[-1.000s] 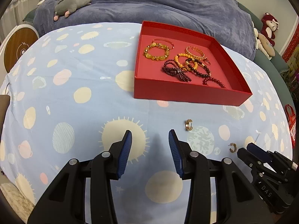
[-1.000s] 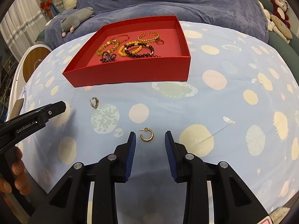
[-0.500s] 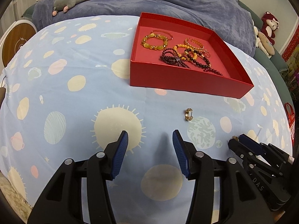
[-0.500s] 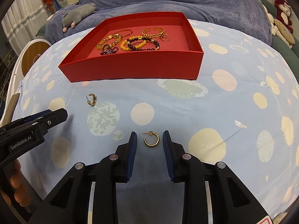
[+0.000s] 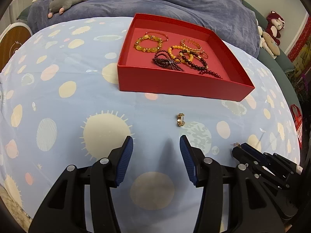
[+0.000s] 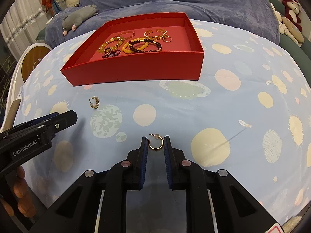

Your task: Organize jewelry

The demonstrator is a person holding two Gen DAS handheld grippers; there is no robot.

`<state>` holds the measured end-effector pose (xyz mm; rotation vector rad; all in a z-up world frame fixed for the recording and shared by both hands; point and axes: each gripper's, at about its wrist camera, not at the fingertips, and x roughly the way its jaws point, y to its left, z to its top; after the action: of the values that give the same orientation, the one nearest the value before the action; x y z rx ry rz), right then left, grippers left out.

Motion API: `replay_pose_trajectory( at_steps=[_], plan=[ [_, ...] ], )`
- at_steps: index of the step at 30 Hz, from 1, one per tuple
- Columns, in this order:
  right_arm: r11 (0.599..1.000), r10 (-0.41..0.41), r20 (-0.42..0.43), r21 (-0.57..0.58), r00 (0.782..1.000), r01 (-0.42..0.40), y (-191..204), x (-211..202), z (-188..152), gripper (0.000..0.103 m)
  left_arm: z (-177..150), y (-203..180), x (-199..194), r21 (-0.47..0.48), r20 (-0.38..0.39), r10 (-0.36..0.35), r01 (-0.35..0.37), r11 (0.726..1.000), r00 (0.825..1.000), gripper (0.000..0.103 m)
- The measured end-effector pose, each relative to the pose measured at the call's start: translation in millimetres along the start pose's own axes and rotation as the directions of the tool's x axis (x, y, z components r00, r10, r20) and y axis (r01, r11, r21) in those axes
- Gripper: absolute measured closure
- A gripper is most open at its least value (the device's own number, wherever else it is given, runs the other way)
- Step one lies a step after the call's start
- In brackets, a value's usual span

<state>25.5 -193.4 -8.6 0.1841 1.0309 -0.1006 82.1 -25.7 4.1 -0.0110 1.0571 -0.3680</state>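
Bracelets point(image 5: 149, 42) in box point(image 5: 184, 87), two earrings point(image 6: 94, 102) before it – apart.

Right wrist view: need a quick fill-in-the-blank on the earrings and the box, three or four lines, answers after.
1. The gold hoop earring lies between the pads of the ____ gripper.
2. The bracelets sit inside the ____ box.
3. The other earring lies on the patterned cloth, ____ the box.
4. Nothing is between the pads of the ____ gripper.

Missing words: right; red; outside; left
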Motion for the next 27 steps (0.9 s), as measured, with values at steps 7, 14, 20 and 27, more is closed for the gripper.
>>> replay_pose_trajectory(
  at_steps=[7,14,20,27],
  plan=[
    [0.999,0.022,0.012,0.044,1.000,-0.023,-8,-5,7,0.087,10,-16,11,0.023,0.006,-0.006,0.006,1.000,1.000,0.055],
    [0.997,0.043,0.014,0.056,0.999,-0.043,-9,-6,8,0.087,20,6,25,-0.032,-0.002,0.048,-0.048,0.998,0.999,0.055],
    [0.997,0.055,0.015,0.054,0.998,-0.056,-6,-5,8,0.087,19,16,17,-0.062,0.007,0.043,-0.042,0.997,0.999,0.055],
    [0.997,0.055,0.016,0.056,0.998,-0.055,-6,-5,9,0.087,24,-12,18,-0.006,0.016,-0.010,0.010,1.000,1.000,0.054]
  ],
)
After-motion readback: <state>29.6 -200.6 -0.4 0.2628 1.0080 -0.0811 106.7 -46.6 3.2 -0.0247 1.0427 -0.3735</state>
